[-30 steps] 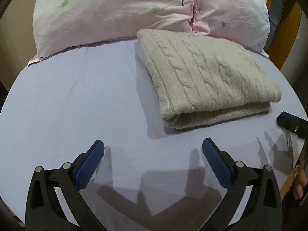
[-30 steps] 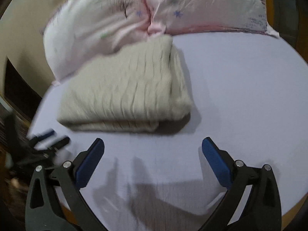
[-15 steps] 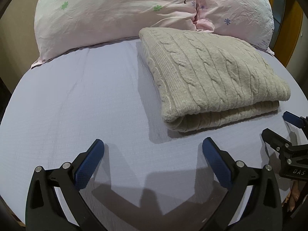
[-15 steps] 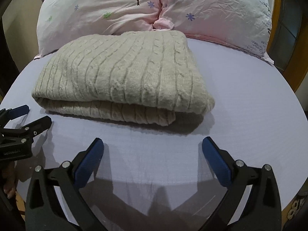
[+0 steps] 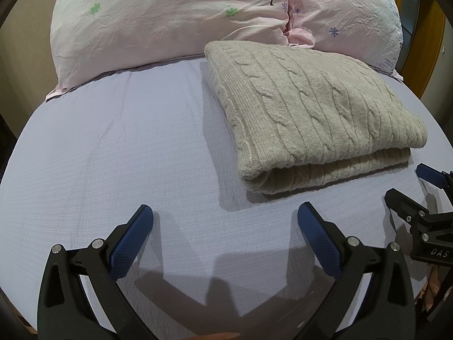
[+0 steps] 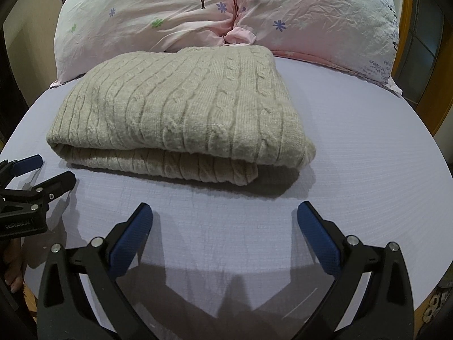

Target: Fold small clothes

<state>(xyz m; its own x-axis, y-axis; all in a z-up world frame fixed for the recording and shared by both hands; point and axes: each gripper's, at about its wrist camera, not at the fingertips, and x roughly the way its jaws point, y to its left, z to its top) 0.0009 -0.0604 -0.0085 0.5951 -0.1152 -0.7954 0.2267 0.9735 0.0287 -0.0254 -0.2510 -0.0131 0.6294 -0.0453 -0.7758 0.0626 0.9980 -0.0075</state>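
A beige cable-knit sweater [image 5: 308,113] lies folded in a neat rectangle on the lavender bed sheet [image 5: 113,155], its far edge near the pillows. It also shows in the right wrist view [image 6: 181,113]. My left gripper [image 5: 225,221] is open and empty, hovering over the sheet in front of and left of the sweater. My right gripper [image 6: 225,221] is open and empty, just in front of the sweater's folded edge. Each gripper shows at the edge of the other's view: the right one [image 5: 416,187], the left one [image 6: 42,172].
Two pink floral pillows [image 5: 170,19] [image 6: 325,19] lie at the head of the bed behind the sweater. A wooden frame [image 5: 424,42] stands at the right. The sheet's front edge [image 6: 368,306] runs close below the grippers.
Both grippers have moved in toward the bed and sweater and steadied; the right wrist view has swung from blurred and left-tilted to facing the sweater squarely. The sweater has not moved.
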